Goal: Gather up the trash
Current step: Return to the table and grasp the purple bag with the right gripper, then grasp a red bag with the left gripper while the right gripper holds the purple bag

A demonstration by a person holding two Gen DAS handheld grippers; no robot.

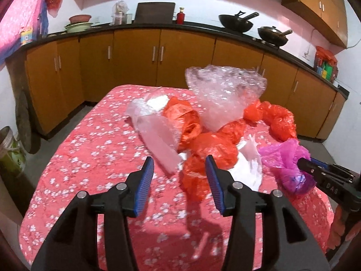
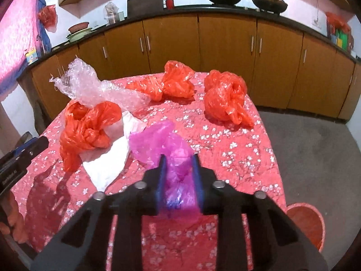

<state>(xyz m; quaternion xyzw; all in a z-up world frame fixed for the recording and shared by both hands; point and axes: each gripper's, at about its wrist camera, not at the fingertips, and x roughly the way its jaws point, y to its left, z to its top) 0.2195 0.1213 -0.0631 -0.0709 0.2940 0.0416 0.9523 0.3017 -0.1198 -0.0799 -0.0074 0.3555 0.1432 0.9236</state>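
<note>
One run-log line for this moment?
right claw: shut on pink bag | left claw: open, empty | orange bags: on table

We see a worktop (image 2: pixel 237 158) draped in a red cloth with white blossoms, and behind it a long run of orange-brown cabinets (image 1: pixel 135 58) under a black counter (image 1: pixel 198 26). On that counter we find two dark woks (image 1: pixel 235 22), one with a lid (image 1: pixel 273 35), a red bottle (image 1: pixel 180 15), a dark board (image 1: pixel 154 12) leaning on the wall, stacked bowls (image 1: pixel 79 23) and a clear jar (image 1: pixel 119 13). A grey floor (image 2: pixel 315 149) lies to the right, with a red basket (image 2: pixel 306 223) standing beside the worktop.
</note>
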